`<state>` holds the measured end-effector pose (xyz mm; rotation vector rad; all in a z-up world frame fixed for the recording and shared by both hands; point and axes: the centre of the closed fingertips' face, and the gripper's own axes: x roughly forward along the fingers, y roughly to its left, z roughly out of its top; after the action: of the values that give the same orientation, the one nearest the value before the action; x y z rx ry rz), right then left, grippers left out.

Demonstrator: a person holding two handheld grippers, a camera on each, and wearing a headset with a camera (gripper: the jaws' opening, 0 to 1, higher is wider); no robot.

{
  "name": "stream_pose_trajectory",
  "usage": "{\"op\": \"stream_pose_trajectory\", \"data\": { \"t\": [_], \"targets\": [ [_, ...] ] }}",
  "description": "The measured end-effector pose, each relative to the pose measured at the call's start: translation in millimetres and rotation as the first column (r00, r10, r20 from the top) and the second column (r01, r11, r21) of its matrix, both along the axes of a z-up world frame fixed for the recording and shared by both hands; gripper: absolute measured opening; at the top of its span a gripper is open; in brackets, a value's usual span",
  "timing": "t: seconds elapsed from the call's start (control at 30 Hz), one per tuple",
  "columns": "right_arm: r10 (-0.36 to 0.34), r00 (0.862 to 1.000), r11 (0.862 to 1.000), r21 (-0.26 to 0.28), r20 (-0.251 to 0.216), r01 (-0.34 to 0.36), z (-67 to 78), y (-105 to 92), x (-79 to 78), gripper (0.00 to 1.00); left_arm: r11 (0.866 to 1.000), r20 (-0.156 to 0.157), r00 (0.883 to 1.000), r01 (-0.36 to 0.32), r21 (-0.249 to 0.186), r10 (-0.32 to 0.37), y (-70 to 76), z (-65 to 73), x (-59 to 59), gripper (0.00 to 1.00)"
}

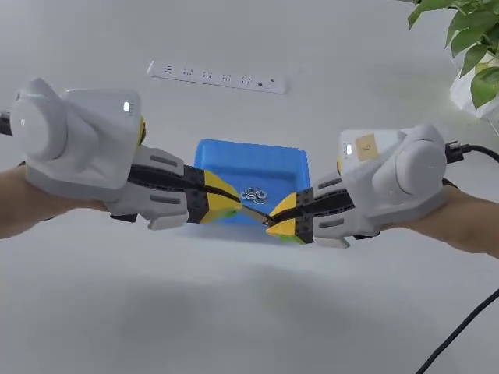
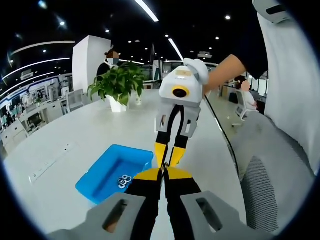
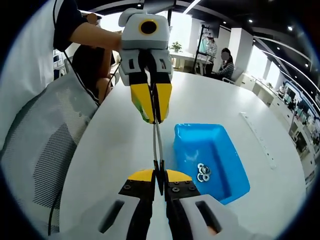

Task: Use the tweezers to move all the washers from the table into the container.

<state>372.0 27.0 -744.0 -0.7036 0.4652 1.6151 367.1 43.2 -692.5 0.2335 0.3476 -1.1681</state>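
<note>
A blue container [image 1: 234, 167] sits on the white table with several washers [image 1: 253, 195] in its middle. Above its near edge my two grippers face each other tip to tip. The left gripper [image 1: 236, 204] is shut on one end of thin metal tweezers [image 1: 251, 212]. The right gripper [image 1: 270, 222] is shut on the other end. In the right gripper view the tweezers [image 3: 157, 145] run from my right gripper [image 3: 160, 176] up to the left gripper [image 3: 155, 117], with the container [image 3: 200, 140] and washers [image 3: 202, 172] to the right. In the left gripper view the right gripper [image 2: 167, 156] meets my left gripper [image 2: 163, 172].
A white power strip [image 1: 218, 76] lies beyond the container. A potted plant [image 1: 468, 39] stands at the far right. A black cable [image 1: 460, 335] crosses the near right of the table. A mesh chair [image 2: 270, 190] stands behind the table edge.
</note>
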Motion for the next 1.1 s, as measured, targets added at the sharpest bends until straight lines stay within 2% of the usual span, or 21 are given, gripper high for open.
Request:
{"op": "stream_pose_trajectory", "data": {
  "t": [0.2,0.33,0.43,0.47,0.5,0.53,0.57,0.6,0.67,0.73,0.83,0.93,1.03,1.07,1.1],
  "targets": [
    [0.025,1.0,0.997,-0.073,0.009,-0.024,-22.9,-5.7,-2.6,0.08,0.999,-0.031,0.999,0.014,0.031,-0.013,-0.9,-25.3,-3.4,0.06],
    [0.026,1.0,0.992,-0.123,0.016,-0.024,-39.3,-8.1,-2.5,0.08,0.996,-0.046,0.999,0.027,0.08,-0.023,-0.3,-48.4,-4.9,0.07],
    [0.037,0.999,0.986,-0.163,0.032,-0.031,-51.1,-10.6,-2.0,0.08,0.991,-0.049,0.998,0.046,0.129,-0.04,-0.4,-63.5,-5.6,0.07],
    [0.04,0.999,0.986,-0.164,0.029,-0.034,-52.5,-10.8,-2.6,0.08,0.985,-0.059,0.997,0.053,0.164,-0.044,1.3,-71.8,-6.3,0.06],
    [0.043,0.999,0.986,-0.159,0.019,-0.039,-52.4,-9.8,-4.1,0.08,0.978,-0.055,0.998,0.051,0.202,-0.041,4.7,-78.1,-4.9,0.05],
    [0.041,0.999,0.987,-0.153,0.014,-0.038,-51.7,-8.4,-5.1,0.07,0.974,-0.05,0.997,0.068,0.216,-0.059,3.2,-82.3,-6.5,0.05],
    [0.042,0.999,0.986,-0.162,0.012,-0.039,-53.8,-8.1,-6.2,0.07,0.976,-0.062,0.997,0.064,0.21,-0.052,2.7,-84.1,-7.4,0.04],
    [0.054,0.998,0.981,-0.19,0.041,-0.045,-57.4,-11.2,-2.2,0.07,0.979,-0.075,0.996,0.064,0.194,-0.051,1.0,-84.7,-9.5,0.04],
    [0.044,0.999,0.985,-0.171,0.015,-0.04,-57.6,-7.9,-2.9,0.07,0.979,-0.078,0.996,0.063,0.196,-0.049,0.2,-87.1,-9.7,0.05],
    [0.049,0.999,0.983,-0.176,0.023,-0.044,-59.6,-8.3,-1.5,0.07,0.976,-0.078,0.996,0.063,0.208,-0.048,0.7,-89.9,-10.1,0.05],
    [0.053,0.998,0.983,-0.178,0.021,-0.048,-60.2,-8.6,-1.3,0.08,0.978,-0.084,0.996,0.058,0.201,-0.042,1.1,-89.9,-9.9,0.05],
    [0.058,0.997,0.98,-0.193,0.05,-0.047,-62.7,-9.7,0.9,0.09,0.978,-0.087,0.996,0.048,0.204,-0.031,2.3,-90.9,-8.7,0.05],
    [0.062,0.997,0.976,-0.212,0.047,-0.051,-67.5,-12.1,-1.6,0.11,0.976,-0.096,0.995,0.044,0.212,-0.024,3.2,-93.0,-8.6,0.05],
    [0.069,0.996,0.978,-0.199,0.062,-0.056,-65.0,-10.3,-1.4,0.11,0.975,-0.094,0.995,0.043,0.218,-0.023,3.7,-93.4,-8.7,0.05],
    [0.067,0.995,0.977,-0.209,0.067,-0.052,-64.5,-11.7,-1.1,0.11,0.973,-0.091,0.996,0.037,0.228,-0.016,4.8,-93.7,-8.3,0.07]
  ]
}}
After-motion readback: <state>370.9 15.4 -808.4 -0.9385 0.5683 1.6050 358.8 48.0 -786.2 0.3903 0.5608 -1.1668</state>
